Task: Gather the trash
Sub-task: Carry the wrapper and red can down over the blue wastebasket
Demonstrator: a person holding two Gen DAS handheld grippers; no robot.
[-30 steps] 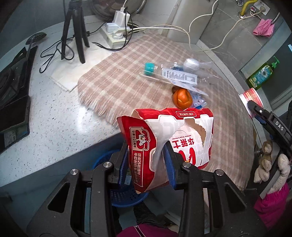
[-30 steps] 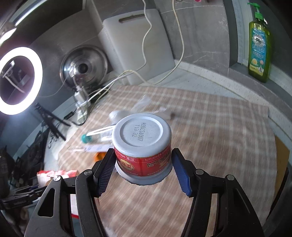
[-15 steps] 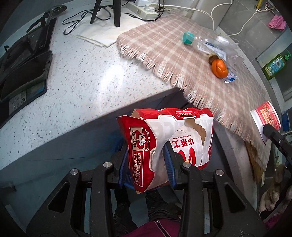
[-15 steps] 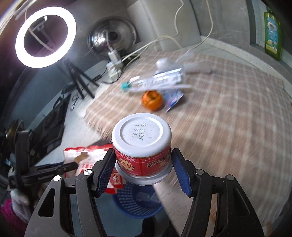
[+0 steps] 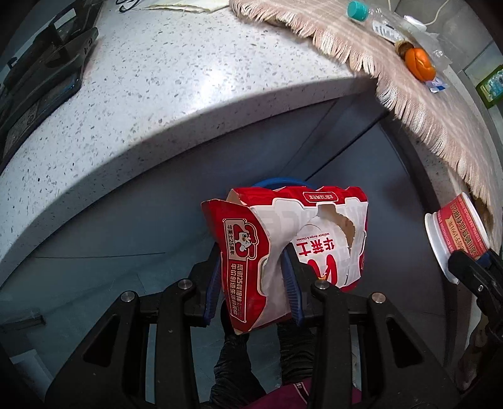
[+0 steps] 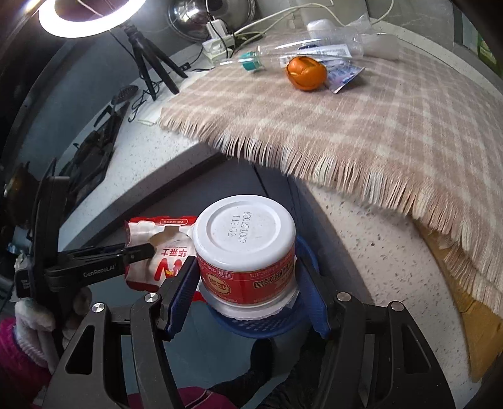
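My left gripper [image 5: 253, 283] is shut on a torn red and white paper food box [image 5: 292, 248], held below the counter edge over a blue basket [image 5: 279, 183] that the box mostly hides. My right gripper [image 6: 248, 286] is shut on a red and white cup [image 6: 245, 248], bottom up, directly above the blue basket [image 6: 267, 322]. The cup also shows at the right edge of the left wrist view [image 5: 456, 232], and the box shows in the right wrist view [image 6: 157, 248]. An orange peel [image 6: 305, 73], a plastic bottle [image 6: 301, 52] and a wrapper [image 6: 342, 74] lie on the checked cloth [image 6: 361, 126].
The speckled counter [image 5: 157, 78] curves above both grippers. A power strip [image 6: 220, 47], cables, a tripod [image 6: 147, 63] and a ring light [image 6: 91, 15] stand at the back. A dark tray [image 5: 41, 69] lies on the counter's left. A green bottle [image 5: 492, 85] stands far right.
Both grippers have moved off the tabletop and down below the counter edge, carrying the box and the cup to above the blue basket.
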